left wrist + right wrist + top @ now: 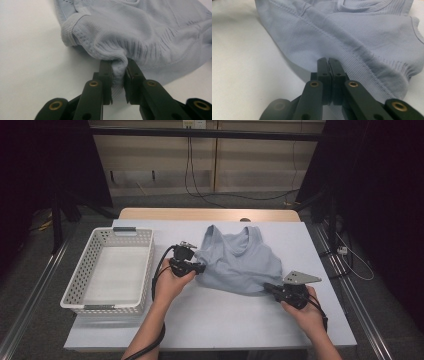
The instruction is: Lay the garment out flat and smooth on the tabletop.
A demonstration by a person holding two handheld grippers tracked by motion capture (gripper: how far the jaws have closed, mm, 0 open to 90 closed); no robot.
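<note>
A light blue ribbed tank top (240, 262) lies on the white table (225, 320), its neck toward the far side. My left gripper (200, 267) is at its left edge. In the left gripper view the left gripper (117, 66) is shut on a bunched fold of the tank top (140, 32), with cloth squeezed between the pads. My right gripper (267, 287) sits at the garment's near right hem. In the right gripper view the right gripper (328, 60) has its jaws pressed together at the hem of the tank top (352, 32), which looks slightly lifted there.
A white perforated basket (75, 285) stands on the left part of the table, with nothing in it. The table's wooden far edge (210, 213) runs behind the garment. Cables trail from both grippers toward the near edge.
</note>
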